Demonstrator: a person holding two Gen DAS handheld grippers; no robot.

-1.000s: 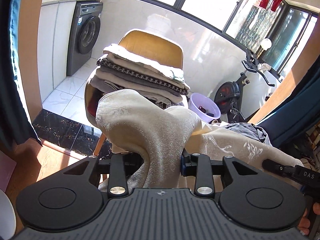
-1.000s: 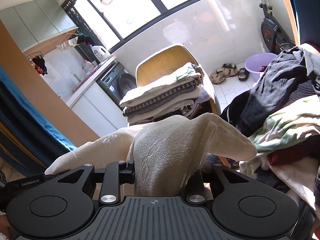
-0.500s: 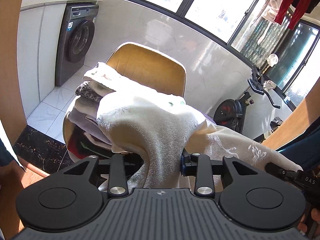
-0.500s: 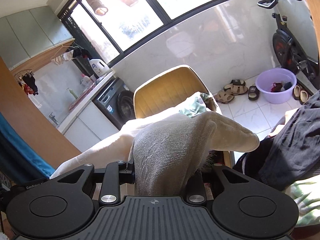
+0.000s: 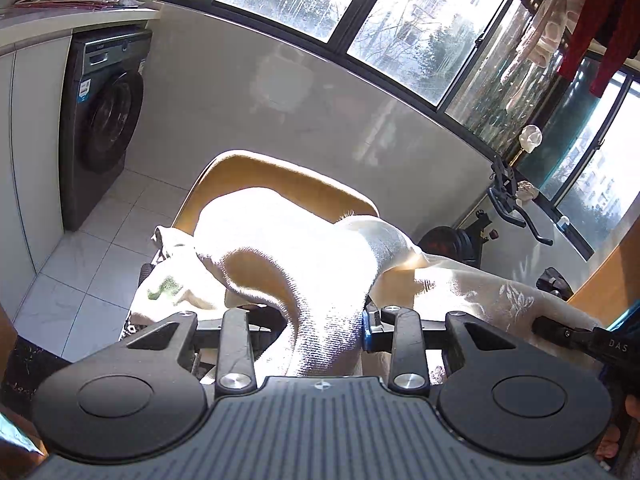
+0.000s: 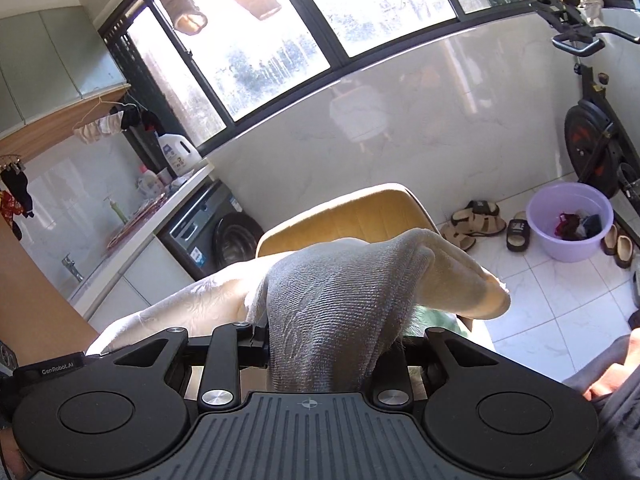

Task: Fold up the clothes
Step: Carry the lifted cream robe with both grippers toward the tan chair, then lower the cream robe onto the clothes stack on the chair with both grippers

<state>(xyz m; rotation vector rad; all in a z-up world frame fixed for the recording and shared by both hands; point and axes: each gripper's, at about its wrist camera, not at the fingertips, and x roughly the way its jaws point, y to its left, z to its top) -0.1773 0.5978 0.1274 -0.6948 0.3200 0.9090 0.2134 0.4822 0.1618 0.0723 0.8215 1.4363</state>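
Observation:
A folded cream knit garment (image 5: 304,256) hangs between both grippers, its sunlit fold bulging toward the chair. My left gripper (image 5: 320,320) is shut on one end, and the cloth hides its fingertips. My right gripper (image 6: 332,340) is shut on the other end of the garment (image 6: 340,292), its tips covered too. The garment hovers over the seat of a yellow chair (image 5: 280,184). A stack of folded clothes (image 5: 168,280) on that seat shows only at its left edge. From the right wrist view the chair back (image 6: 348,216) rises just behind the cloth.
A grey washing machine (image 5: 104,128) stands under a white counter at the left. An exercise bike (image 6: 592,136), a purple basin (image 6: 568,224) and sandals (image 6: 476,220) sit on the tiled floor to the right of the chair. A low white wall under windows lies behind.
Both grippers have carried the cream garment forward to the chair. It now covers most of the folded stack, and the pile of unfolded clothes has left the right wrist view.

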